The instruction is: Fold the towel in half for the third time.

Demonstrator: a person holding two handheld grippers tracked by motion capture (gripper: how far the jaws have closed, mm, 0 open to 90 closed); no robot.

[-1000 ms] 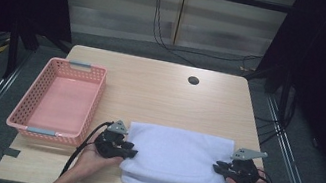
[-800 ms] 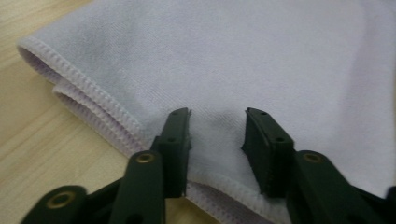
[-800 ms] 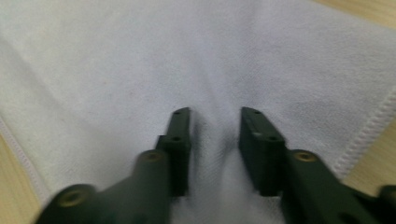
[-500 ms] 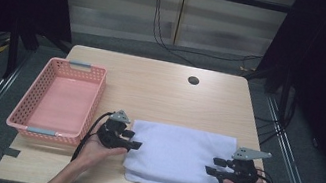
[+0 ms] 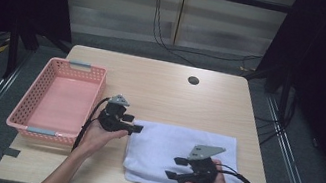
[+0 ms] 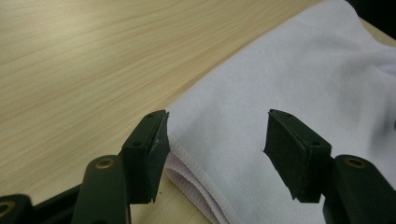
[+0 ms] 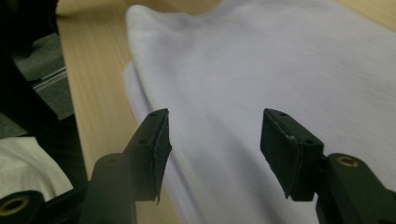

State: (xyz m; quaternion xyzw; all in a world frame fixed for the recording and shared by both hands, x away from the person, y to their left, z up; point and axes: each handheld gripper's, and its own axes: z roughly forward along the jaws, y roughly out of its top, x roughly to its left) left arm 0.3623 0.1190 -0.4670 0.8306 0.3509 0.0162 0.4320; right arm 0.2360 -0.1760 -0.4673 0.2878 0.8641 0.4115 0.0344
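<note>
- High view: a folded white towel [image 5: 182, 156] lies flat near the front edge of the tabletop [image 5: 161, 88], right of centre, with a pink plastic basket [image 5: 60, 101] well apart from it along the left edge.
- Left gripper [image 5: 136, 128] sits at the towel's left end. Its jaws have just been opening and now stand wide; in the left gripper view the towel's corner [image 6: 196, 140] lies between them, pads clear of the cloth.
- Right gripper [image 5: 177, 167] hovers over the towel's front part, toward the front right corner of the tabletop. Its jaws have also just been opening and stand wide; the right gripper view shows cloth [image 7: 243, 93] below and between them, nothing pinched.
- Step in hand, as judged: a fold looks finished and let go, with both grippers between grasps.
- Next move, as judged: either a further fold or a lift toward the basket. Either calls for both jaws to close on all the layers at an edge, not just the top one.
- Materials: towel is soft, matte, fine-ribbed cloth with a stitched hem, stacked in several layers at the left end, slightly rumpled at the far right. Tabletop is pale wood grain with rounded corners and a dark round hole [image 5: 193, 80] near the far edge. Basket is rigid lattice plastic, rectangular, with grey handles.
</note>
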